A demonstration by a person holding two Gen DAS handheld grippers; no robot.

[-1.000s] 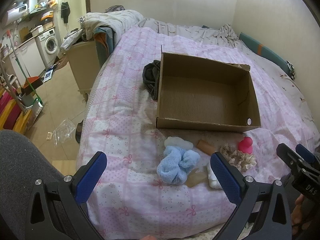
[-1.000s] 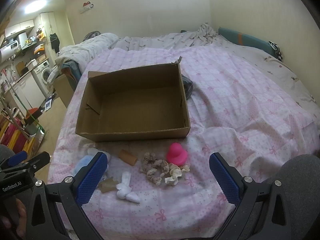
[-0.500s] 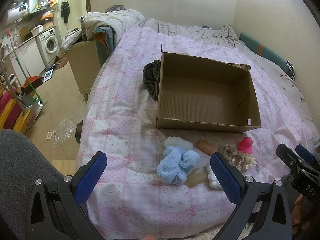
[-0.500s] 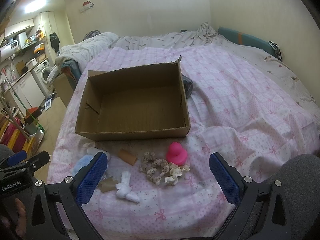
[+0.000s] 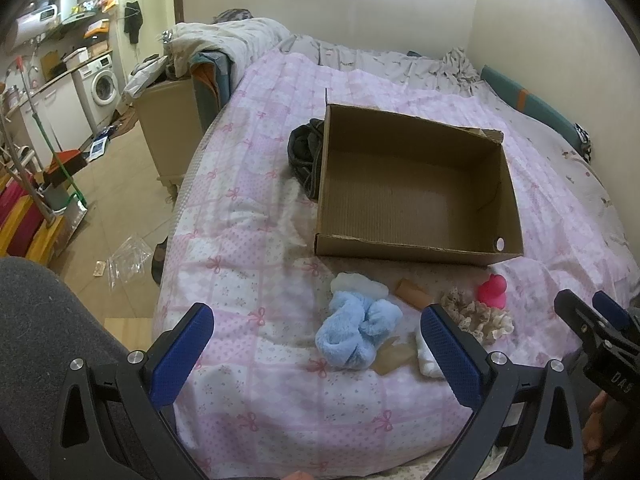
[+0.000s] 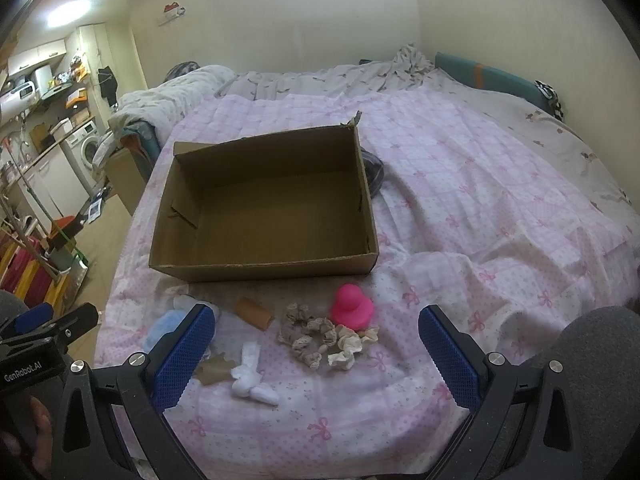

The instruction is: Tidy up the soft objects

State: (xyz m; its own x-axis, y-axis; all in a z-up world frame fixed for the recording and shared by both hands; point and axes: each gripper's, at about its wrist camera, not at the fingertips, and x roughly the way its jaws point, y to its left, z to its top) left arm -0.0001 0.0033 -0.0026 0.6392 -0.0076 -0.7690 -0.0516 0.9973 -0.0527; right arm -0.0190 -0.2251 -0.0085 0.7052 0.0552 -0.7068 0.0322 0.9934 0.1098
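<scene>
Dark bag [image 5: 305,152] touching cardboard box [image 5: 416,250]

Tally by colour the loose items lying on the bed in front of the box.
Blue: 1, fluffy cloth
White: 2, pad, knotted cloth
Pink: 1, duck
Brown: 2, tube, scrap
Beige: 2, scrunchies
Total: 8

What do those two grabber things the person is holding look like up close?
Each is a black plastic frame with triangular cut-outs and silver screws. The left gripper and right gripper both carry two blue, dimple-textured fingers. White lettering reading "GenRobot.AI" marks the left one's side. No cables show.
</scene>
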